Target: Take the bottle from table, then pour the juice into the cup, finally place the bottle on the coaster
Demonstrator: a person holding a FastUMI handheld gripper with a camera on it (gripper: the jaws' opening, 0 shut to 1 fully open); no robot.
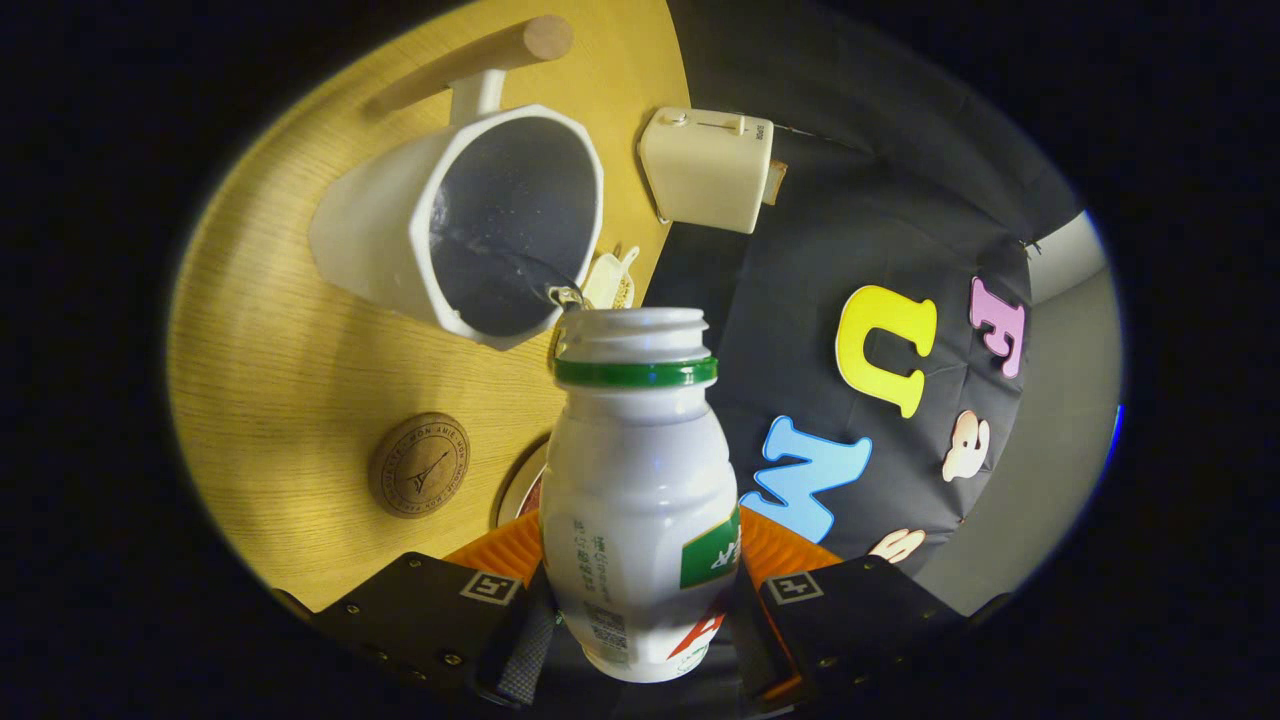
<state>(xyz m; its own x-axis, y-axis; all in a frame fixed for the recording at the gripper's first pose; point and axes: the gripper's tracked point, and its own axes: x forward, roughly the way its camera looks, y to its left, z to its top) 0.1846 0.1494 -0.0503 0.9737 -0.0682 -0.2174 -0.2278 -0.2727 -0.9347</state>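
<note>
A white bottle (pixel 640 490) with a green neck ring sits between my fingers, and my gripper (pixel 640 600) is shut on its body. The whole view is rolled, so the bottle is tipped with its open mouth at the rim of a white cup (pixel 470 225) with a wooden handle. A thin stream of liquid leaves the bottle mouth and runs into the cup's dark inside. A round cork coaster (pixel 419 465) lies on the wooden table (pixel 270 350) beside the bottle, nearer my fingers than the cup.
A cream box-shaped appliance (pixel 708 168) stands at the table's edge beyond the cup. A small pale object (pixel 610 280) lies by the cup's rim. A round plate edge (pixel 522 485) shows behind the bottle. The booth's dark cloth wall lies past the table edge.
</note>
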